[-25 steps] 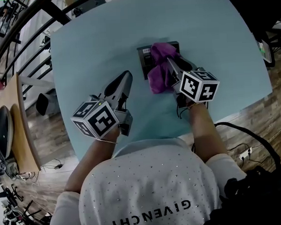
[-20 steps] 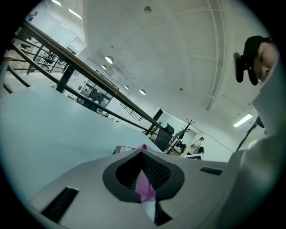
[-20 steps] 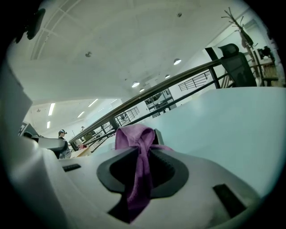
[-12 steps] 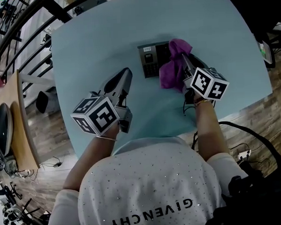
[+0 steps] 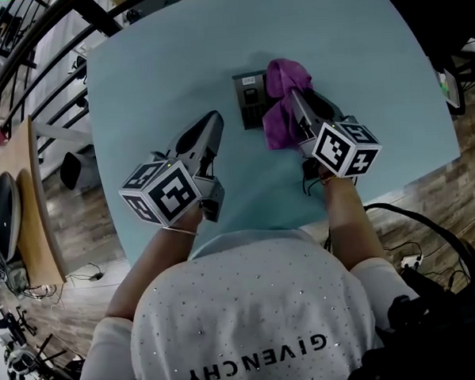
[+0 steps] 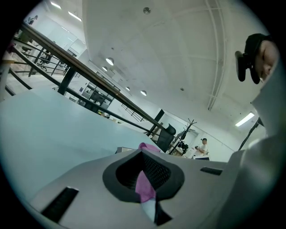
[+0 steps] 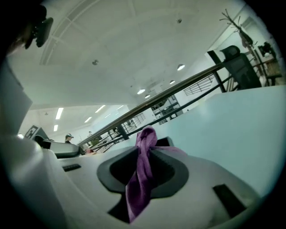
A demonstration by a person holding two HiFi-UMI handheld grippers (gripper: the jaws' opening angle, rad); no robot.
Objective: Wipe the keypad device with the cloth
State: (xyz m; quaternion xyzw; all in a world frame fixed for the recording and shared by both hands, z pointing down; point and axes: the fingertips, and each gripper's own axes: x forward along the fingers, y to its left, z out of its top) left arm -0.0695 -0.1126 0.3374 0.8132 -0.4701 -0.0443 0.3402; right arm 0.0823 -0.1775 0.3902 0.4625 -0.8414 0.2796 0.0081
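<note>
Over the keypad device, cloth stretches front to back.

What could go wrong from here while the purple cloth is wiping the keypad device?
1. The left gripper is apart from the keypad device, so nothing steadies it. A push from the cloth may slide it across the smooth table.
2. The right gripper pinches the cloth in a bunch, so its hard tips may scrape the keys.

Table bare and passable beyond and left of the keypad device; cloth and right gripper cover its right half, left gripper lies near its near-left corner, not touching it.
</note>
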